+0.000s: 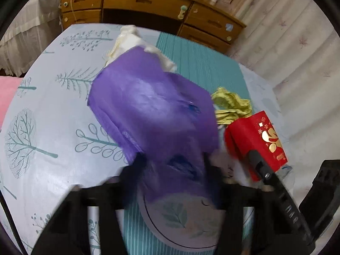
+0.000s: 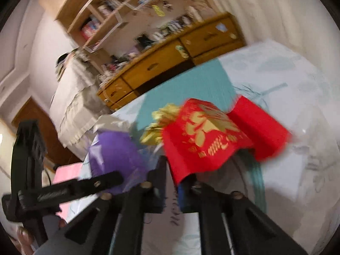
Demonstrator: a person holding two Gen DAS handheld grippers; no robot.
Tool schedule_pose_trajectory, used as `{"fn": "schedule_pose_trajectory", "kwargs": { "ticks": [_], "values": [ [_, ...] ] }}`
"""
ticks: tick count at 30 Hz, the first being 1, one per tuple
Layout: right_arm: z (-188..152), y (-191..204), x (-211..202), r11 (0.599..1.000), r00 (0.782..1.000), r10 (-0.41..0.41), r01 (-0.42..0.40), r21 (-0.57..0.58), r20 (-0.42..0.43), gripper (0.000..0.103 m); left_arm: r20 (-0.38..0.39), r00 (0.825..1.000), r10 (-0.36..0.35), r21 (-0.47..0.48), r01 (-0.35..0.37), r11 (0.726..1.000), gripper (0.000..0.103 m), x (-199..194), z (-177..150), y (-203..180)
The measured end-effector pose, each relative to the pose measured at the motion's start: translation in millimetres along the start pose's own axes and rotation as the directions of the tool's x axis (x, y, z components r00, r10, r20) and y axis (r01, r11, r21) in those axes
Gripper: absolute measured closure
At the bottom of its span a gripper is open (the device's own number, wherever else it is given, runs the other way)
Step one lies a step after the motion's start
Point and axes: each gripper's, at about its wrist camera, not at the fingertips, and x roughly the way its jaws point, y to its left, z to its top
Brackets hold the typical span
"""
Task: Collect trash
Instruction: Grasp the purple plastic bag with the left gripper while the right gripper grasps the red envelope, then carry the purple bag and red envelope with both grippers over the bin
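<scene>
Nothing I can truly read. The red envelope [image 1: 258, 142] at three o'clock from my left fingers [image 1: 176, 163] bears gold printed characters and a gold figure, too small and blurred to make out. From my right side the same red envelope [image 2: 204, 136] shows large gold characters at twelve o'clock, smeared by blur. Faint dark scribbles on the worktop [image 2: 276, 80] cover stay illegible.

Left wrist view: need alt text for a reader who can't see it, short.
The left tongs grip a purple plastic bag that drapes over a tree-patterned tablecloth. To its right, the right tongs hold a red envelope with gold print, with crumpled yellow-green paper behind it and crumpled white paper beyond the bag. A wooden dresser stands at the back.
</scene>
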Motion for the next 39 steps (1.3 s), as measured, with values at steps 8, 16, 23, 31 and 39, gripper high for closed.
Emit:
{"fn": "schedule_pose_trajectory", "kwargs": {
  "ticks": [8, 16, 23, 31, 39],
  "values": [
    [-7, 42, -40, 0.984, 0.998, 0.026, -0.016, -0.180, 0.056, 0.102, 0.130, 0.991, -0.030, 0.064, 0.022, 0.998, 0.091, -57, -10, -9],
    [-9, 98, -126, 0.960, 0.986, 0.087, -0.045, -0.276, 0.140, 0.102, 0.251, 0.966, -0.053, 0.182, 0.007, 0.983, 0.091, -165, -41, -26],
    [-33, 142, -209, 0.944, 0.975, 0.112, -0.044, -0.328, 0.192, 0.102, 0.302, 0.952, -0.048, 0.251, -0.031, 0.967, 0.091, -256, -93, -24],
    [-107, 178, -294, 0.903, 0.972, 0.136, -0.042, -0.428, 0.193, 0.102, 0.312, 0.946, -0.089, 0.356, -0.029, 0.934, 0.091, -333, -192, -15],
    [-205, 182, -350, 0.861, 0.977, 0.133, -0.029, -0.508, 0.169, 0.102, 0.297, 0.946, -0.131, 0.462, -0.023, 0.887, 0.091, -346, -308, -2]
  ]
}}
